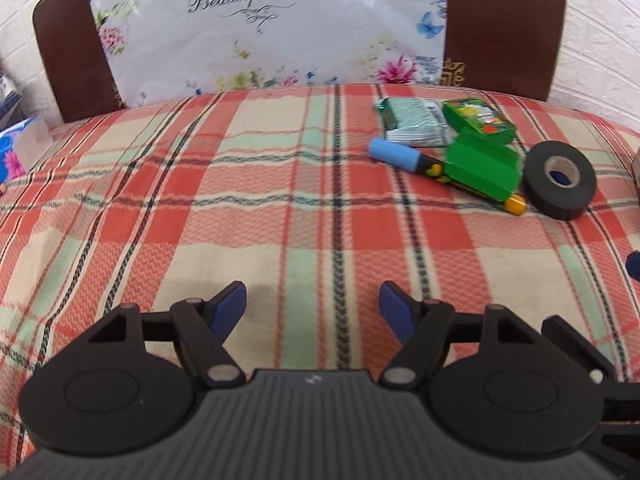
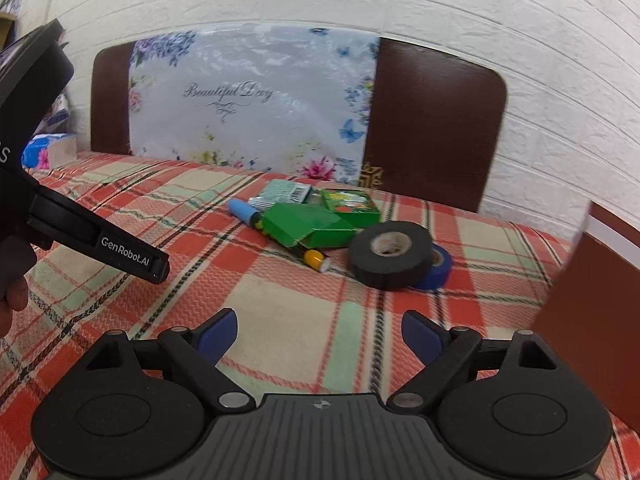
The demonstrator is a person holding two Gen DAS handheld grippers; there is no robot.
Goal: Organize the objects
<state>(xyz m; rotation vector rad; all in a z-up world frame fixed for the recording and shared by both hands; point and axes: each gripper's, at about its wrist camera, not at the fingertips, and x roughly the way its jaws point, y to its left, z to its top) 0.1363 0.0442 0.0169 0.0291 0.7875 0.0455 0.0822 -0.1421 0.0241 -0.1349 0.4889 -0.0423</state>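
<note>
Though blurred, black tape roll (image 2: 390, 255) (perhaps cloth).

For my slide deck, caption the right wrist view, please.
Open right gripper over a plaid cloth, facing black tape roll, green boxes and marker.

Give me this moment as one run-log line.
left gripper: open, empty | right gripper: open, empty | black tape roll, green boxes, marker: untouched on plaid cloth

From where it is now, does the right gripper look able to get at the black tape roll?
Probably yes. The right gripper is open and empty, and only bare plaid cloth lies between it and the black tape roll. The roll leans on a blue tape roll behind it, which may shift.
</note>
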